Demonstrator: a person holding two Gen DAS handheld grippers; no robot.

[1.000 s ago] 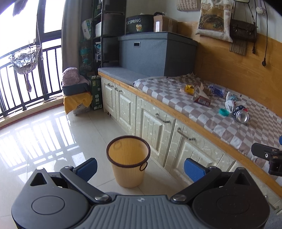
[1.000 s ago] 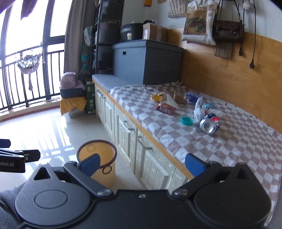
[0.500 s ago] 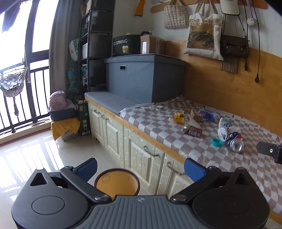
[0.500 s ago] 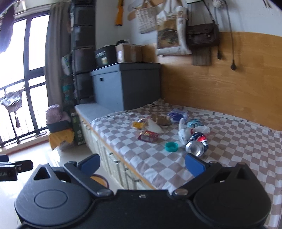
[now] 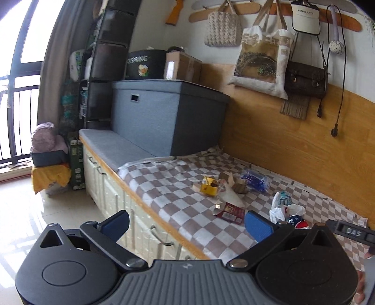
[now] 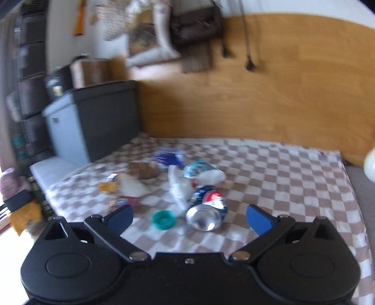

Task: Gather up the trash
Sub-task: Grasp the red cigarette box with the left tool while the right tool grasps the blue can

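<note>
Both grippers, left (image 5: 187,223) and right (image 6: 189,217), gape empty. The can (image 6: 207,208) looks light, dented, slippery; I'd pinch across its middle.

Left claw (image 5: 186,225) — black body, blue pads, ribbed grey plate.

A white visor (image 5: 305,20) hanging on the wall reads "MENGLANDI". The black round box (image 5: 146,64) atop the grey storage chest (image 5: 168,115) shows "SPRING". The right gripper (image 5: 351,232) bears "DAS".
</note>
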